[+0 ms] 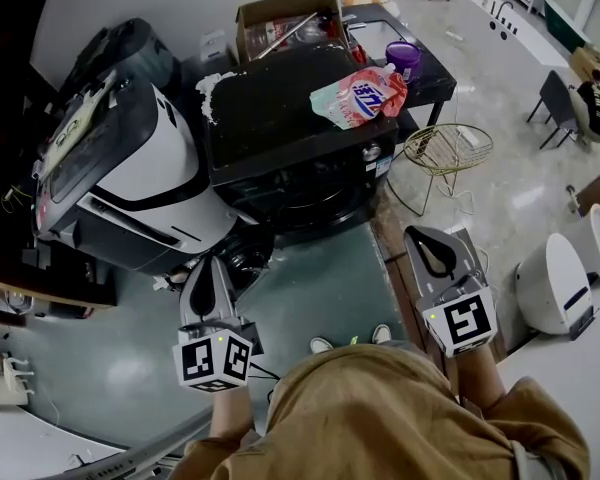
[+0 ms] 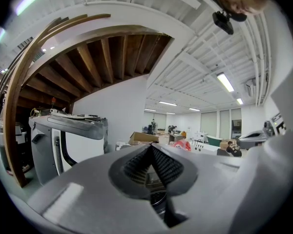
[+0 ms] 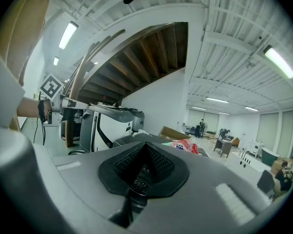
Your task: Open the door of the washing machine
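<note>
The black washing machine [image 1: 280, 133] stands ahead of me, its dark front and door [image 1: 315, 203] shut and facing my feet. A pink-and-green detergent pouch [image 1: 360, 96] lies on its top. My left gripper [image 1: 209, 264] is shut and holds nothing, level, short of the machine's lower left corner. My right gripper [image 1: 427, 238] is also shut and holds nothing, off the machine's right side over the floor. In the left gripper view the jaws [image 2: 150, 149] meet at their tip; in the right gripper view the jaws [image 3: 145, 147] do too, hiding most of the machine.
A large white-and-grey appliance [image 1: 130, 178] leans close against the washing machine's left side. A gold wire basket stand [image 1: 447, 150] is on the floor at the right. A cardboard box [image 1: 285, 18] and a purple cup [image 1: 403, 58] sit behind. A white device [image 1: 555, 283] stands far right.
</note>
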